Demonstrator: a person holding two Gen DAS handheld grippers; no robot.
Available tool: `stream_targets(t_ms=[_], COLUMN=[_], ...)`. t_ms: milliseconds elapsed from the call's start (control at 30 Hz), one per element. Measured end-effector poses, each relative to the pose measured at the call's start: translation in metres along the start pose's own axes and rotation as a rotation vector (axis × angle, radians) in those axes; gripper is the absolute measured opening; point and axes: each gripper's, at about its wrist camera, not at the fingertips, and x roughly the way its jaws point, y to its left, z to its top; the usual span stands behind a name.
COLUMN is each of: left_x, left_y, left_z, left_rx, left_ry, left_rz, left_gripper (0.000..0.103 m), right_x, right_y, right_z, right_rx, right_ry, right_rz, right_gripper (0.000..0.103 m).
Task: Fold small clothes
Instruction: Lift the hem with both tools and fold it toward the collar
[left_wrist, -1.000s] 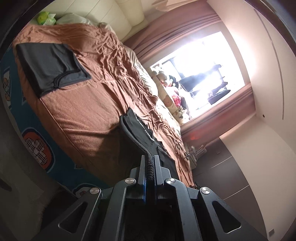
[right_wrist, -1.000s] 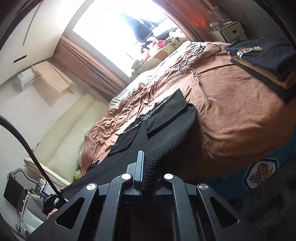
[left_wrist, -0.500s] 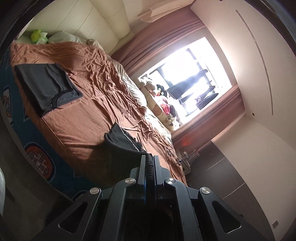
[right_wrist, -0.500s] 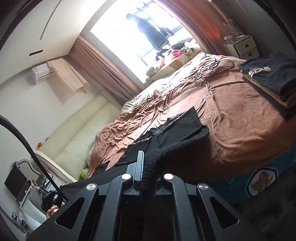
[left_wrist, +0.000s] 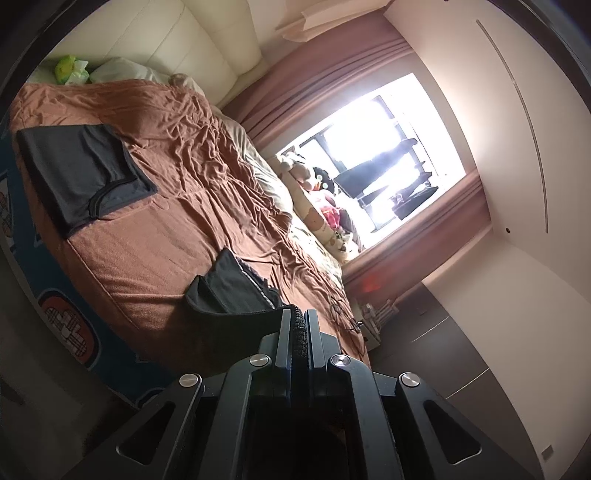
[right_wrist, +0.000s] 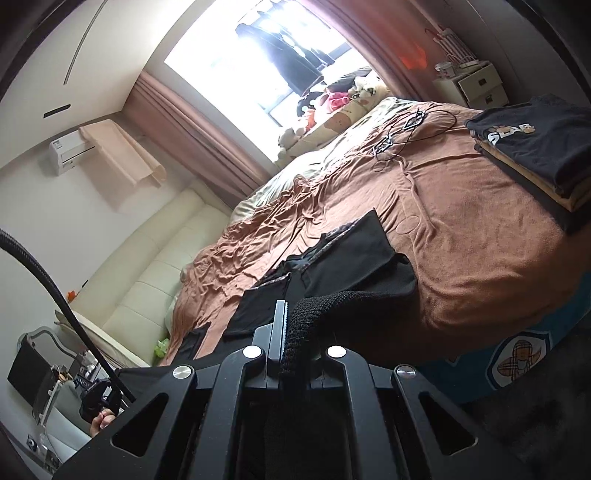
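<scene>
The left gripper (left_wrist: 300, 325) pinches the knitted waistband of the black shorts (left_wrist: 236, 291), and the right gripper (right_wrist: 286, 325) is clamped on the same band (its ribbed edge curls over the fingers). From both grips the shorts run out onto the brown bedspread (right_wrist: 461, 229), legs lying flat near its nearer edge, well apart from the folded clothes stack (right_wrist: 535, 147).

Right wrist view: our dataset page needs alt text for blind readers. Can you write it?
The right gripper is shut on the knitted waistband of a black garment, whose far part lies on a brown bedspread. A stack of folded clothes sits at the bed's right edge, and a bright window with pink curtains is behind.
</scene>
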Motion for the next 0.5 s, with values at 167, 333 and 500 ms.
stream_targets(t_ms=[167, 333, 500], left_x=[0.028, 0.059, 0.103], left_y=[-0.007, -0.011, -0.011], left_z=[0.016, 0.033, 0.050], left_rx=[0.004, 0.008, 0.006], left_ry=[0.008, 0.020, 0.043], left_rz=[0.020, 0.055, 0.088], left_gripper=[0.005, 0.005, 0.005], right_x=[0.015, 0.036, 0.062], right_y=[0.004, 0.003, -0.001], right_z=[0.021, 0.043, 0.061], right_rx=[0.001, -0.001, 0.009], right_ry=[0.006, 0.019, 0.035], right_rz=[0.005, -0.006, -0.030], right_gripper=[0.003, 0.003, 0.003])
